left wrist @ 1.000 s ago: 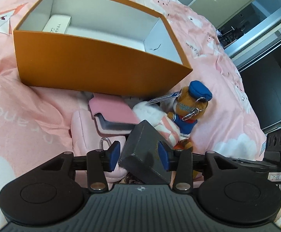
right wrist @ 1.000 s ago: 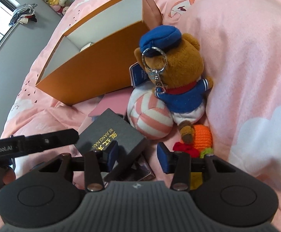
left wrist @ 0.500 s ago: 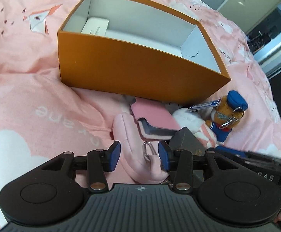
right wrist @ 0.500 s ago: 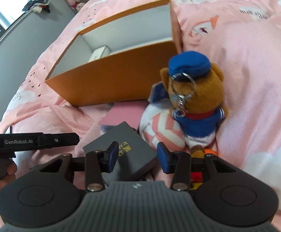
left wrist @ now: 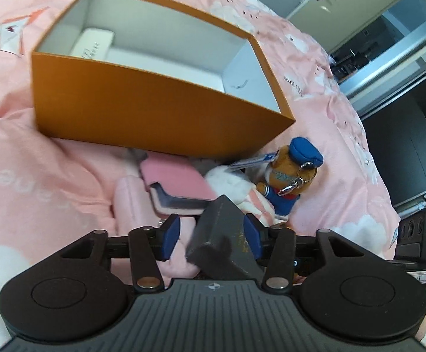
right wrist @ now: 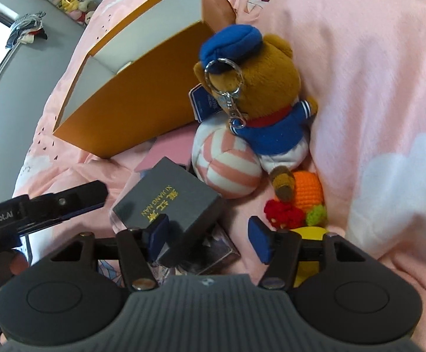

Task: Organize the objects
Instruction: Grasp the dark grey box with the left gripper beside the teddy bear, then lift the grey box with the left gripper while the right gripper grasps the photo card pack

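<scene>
Lying on a pink bed (right wrist: 374, 94), tilted up on a pile of small things, just in front of the orange box (left wrist: 154, 111): a dark grey gift box (right wrist: 168, 196) with gold letters on top. Left claw (left wrist: 211, 236) opening, with the gift box (left wrist: 224, 234) between its blue pads; right pad looks to be right against the box side, left pad clear of it, so likely not squeezing. Right claw (right wrist: 210, 239) opening too, with one corner of the same box by its left pad and a wide gap on the other side, so not gripping either. Probably light and stiff, with hard flat sides and sharp corners, maybe a bit smooth and slippery. Best taken across two flat sides near the middle, not by a corner, or likely to twist and slip out. Close by: a bear plush (right wrist: 259, 88) in a blue sailor hat, soft and squashy, and a pink and white striped plush ball (right wrist: 227, 164). Already inside the orange box: a small white case (left wrist: 94, 45).
</scene>
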`<action>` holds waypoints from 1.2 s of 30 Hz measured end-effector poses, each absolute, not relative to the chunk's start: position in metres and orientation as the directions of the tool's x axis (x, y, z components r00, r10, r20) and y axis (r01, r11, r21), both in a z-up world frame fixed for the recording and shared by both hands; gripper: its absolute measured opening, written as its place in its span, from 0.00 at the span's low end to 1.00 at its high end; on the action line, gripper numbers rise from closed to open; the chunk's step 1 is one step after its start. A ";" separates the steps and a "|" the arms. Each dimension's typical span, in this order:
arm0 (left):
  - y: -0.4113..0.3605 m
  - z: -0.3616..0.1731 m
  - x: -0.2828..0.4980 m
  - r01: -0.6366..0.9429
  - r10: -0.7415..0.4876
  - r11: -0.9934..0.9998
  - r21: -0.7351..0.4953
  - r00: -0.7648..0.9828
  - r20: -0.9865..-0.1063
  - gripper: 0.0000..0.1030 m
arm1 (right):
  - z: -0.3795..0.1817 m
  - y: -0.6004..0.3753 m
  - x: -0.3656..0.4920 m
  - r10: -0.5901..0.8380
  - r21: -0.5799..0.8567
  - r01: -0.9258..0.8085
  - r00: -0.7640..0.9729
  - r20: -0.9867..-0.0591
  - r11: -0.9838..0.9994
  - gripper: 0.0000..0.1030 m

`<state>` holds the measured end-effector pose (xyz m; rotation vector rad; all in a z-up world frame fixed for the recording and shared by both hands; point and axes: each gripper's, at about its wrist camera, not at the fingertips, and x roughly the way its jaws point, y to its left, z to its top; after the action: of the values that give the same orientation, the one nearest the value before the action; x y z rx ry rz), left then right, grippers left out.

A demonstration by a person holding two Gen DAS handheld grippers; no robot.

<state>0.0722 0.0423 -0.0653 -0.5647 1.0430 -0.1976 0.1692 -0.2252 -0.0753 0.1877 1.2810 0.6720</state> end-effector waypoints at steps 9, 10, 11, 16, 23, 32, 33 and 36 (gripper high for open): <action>0.030 -0.093 0.097 -0.112 -0.492 0.819 -0.562 0.365 -0.791 0.57 | -0.080 -0.234 0.176 0.555 0.499 -0.295 0.148 -0.818 0.815 0.37; 0.030 -0.097 0.098 -0.119 -0.490 0.822 -0.557 0.352 -0.798 0.57 | -0.081 -0.233 0.175 0.555 0.498 -0.298 0.149 -0.819 0.814 0.37; 0.028 -0.101 0.100 -0.122 -0.493 0.822 -0.557 0.337 -0.802 0.58 | -0.081 -0.232 0.175 0.555 0.497 -0.302 0.148 -0.819 0.814 0.37; 0.026 -0.111 0.104 -0.131 -0.512 0.810 -0.571 0.313 -0.800 0.61 | -0.083 -0.232 0.177 0.558 0.502 -0.297 0.143 -0.818 0.812 0.38; 0.028 -0.104 0.094 -0.148 -0.513 0.792 -0.592 0.364 -0.778 0.48 | -0.084 -0.237 0.177 0.558 0.511 -0.265 0.144 -0.817 0.818 0.43; 0.045 -0.050 0.055 -0.136 -0.383 0.838 -0.529 0.545 -0.746 0.41 | -0.097 -0.244 0.169 0.593 0.586 -0.162 -0.005 -0.805 0.794 0.45; 0.047 -0.048 0.053 -0.144 -0.376 0.837 -0.528 0.551 -0.745 0.41 | -0.098 -0.244 0.168 0.593 0.587 -0.156 -0.015 -0.805 0.794 0.46; 0.054 -0.050 0.046 -0.186 -0.339 0.841 -0.508 0.551 -0.763 0.41 | -0.104 -0.240 0.166 0.595 0.595 -0.145 -0.050 -0.802 0.790 0.58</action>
<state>0.0464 0.0540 -0.0505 -0.5894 0.9991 -0.0965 0.1658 -0.2405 -0.1038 0.3788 1.5107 0.6240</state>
